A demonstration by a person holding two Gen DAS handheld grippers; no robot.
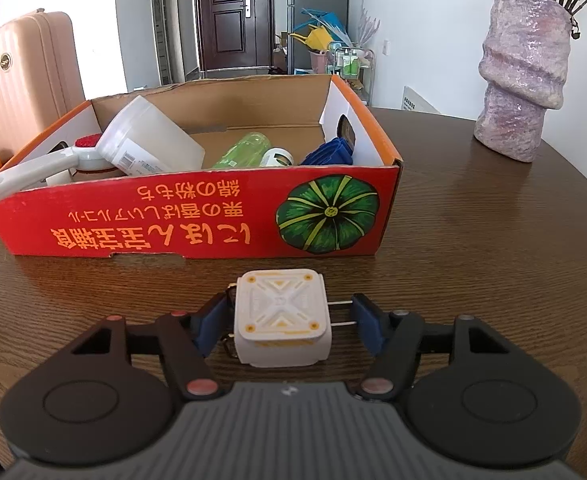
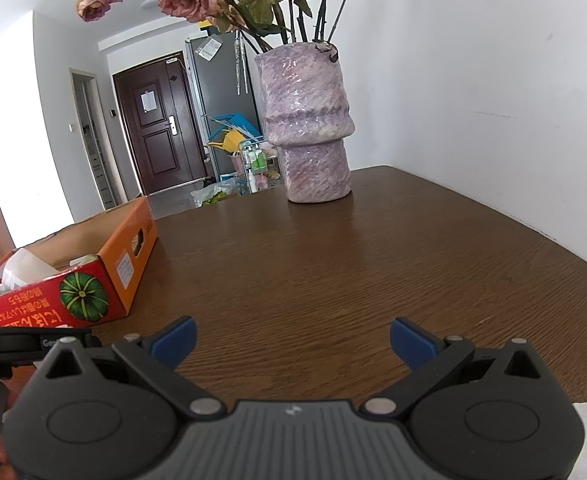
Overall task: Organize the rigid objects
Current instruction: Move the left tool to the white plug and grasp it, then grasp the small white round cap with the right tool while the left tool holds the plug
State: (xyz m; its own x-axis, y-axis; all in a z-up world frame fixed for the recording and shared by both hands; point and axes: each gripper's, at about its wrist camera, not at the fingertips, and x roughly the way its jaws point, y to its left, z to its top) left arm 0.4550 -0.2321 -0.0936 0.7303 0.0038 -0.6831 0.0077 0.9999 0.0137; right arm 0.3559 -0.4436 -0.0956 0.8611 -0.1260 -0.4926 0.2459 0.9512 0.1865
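Facing a dark door (image 1: 231,16), we work on a brown wooden desk (image 1: 473,248); left fingers (image 1: 365,320) straddle a white plug (image 1: 281,316), right fingers (image 2: 175,340) spread empty.

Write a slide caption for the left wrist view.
Left claw brackets a white plug adapter on the wooden table, before a red pumpkin-print cardboard box.

A round dark-brown wooden table (image 1: 473,240) carries a red cardboard box (image 1: 197,216), a white cube-shaped plug adapter (image 1: 281,316) and a lilac textured ceramic vase (image 1: 521,76).
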